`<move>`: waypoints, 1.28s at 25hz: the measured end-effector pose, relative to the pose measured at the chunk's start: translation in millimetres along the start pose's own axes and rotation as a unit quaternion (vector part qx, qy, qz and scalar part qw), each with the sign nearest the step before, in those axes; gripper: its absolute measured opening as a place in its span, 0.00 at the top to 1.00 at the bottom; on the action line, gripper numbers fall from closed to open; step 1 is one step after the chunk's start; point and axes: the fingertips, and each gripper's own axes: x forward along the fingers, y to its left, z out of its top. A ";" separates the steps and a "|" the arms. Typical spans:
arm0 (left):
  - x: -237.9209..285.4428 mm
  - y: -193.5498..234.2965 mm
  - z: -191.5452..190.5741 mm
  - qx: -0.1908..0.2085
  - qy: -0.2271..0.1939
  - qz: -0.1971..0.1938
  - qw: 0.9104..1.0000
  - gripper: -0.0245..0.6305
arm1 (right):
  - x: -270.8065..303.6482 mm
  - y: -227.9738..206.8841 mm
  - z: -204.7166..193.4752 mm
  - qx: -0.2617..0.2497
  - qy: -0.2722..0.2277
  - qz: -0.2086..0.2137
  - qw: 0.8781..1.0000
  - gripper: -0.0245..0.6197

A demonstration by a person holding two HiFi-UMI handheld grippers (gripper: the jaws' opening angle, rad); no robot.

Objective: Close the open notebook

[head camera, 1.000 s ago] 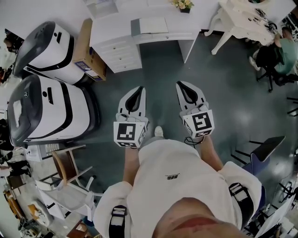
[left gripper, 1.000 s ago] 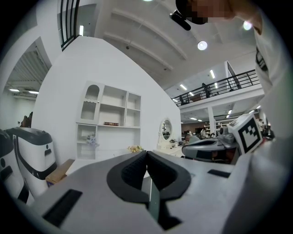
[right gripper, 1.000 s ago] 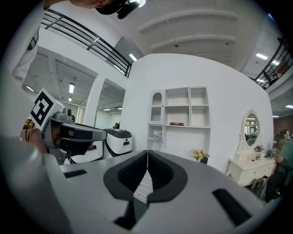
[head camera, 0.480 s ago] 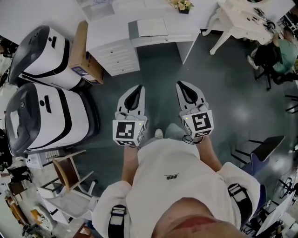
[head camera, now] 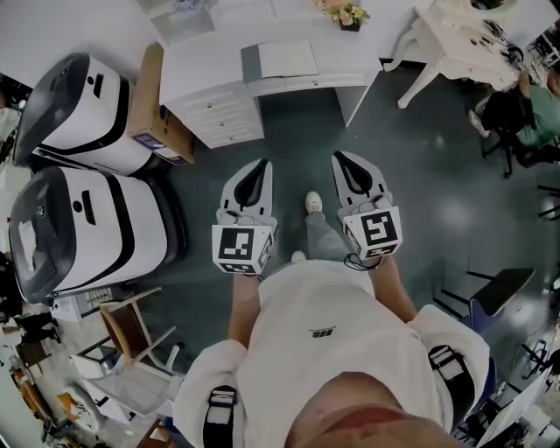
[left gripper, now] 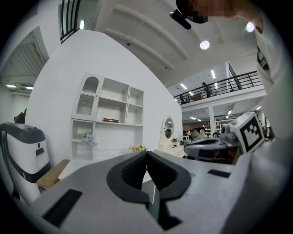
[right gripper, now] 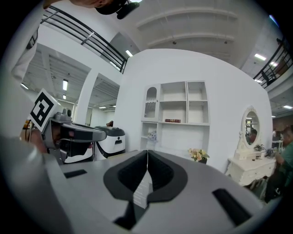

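The open notebook (head camera: 282, 59) lies on a white desk (head camera: 210, 66) at the top of the head view, with a grey cover at its left and a white page at its right. My left gripper (head camera: 260, 166) and right gripper (head camera: 339, 157) are held side by side above the dark floor, well short of the desk. Both are shut with nothing between the jaws. In the left gripper view the left gripper (left gripper: 146, 153) points toward a white shelf unit; the right gripper (right gripper: 147, 151) does the same in its own view. The jaws hide the notebook in both gripper views.
Two large white and black machines (head camera: 83, 96) (head camera: 79, 227) stand at the left, with a cardboard box (head camera: 157, 101) beside the desk drawers. A flower pot (head camera: 346, 12) sits on the desk. A white ornate table (head camera: 455, 39) and a seated person (head camera: 525, 101) are at the right.
The desk and notebook have shifted slightly in the head view, and a shoe has come forward between the grippers. Both grippers keep their pose and stay shut.
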 end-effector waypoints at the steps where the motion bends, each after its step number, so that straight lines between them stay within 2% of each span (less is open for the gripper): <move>1: 7.1 3.1 0.1 0.000 0.001 0.002 1.000 0.96 | 7.3 -4.8 0.0 0.000 0.000 0.002 1.000 0.97; 32: 225.2 80.7 17.1 -0.014 0.034 0.056 0.998 0.96 | 200.1 -155.0 4.0 0.005 0.012 0.065 0.998 0.97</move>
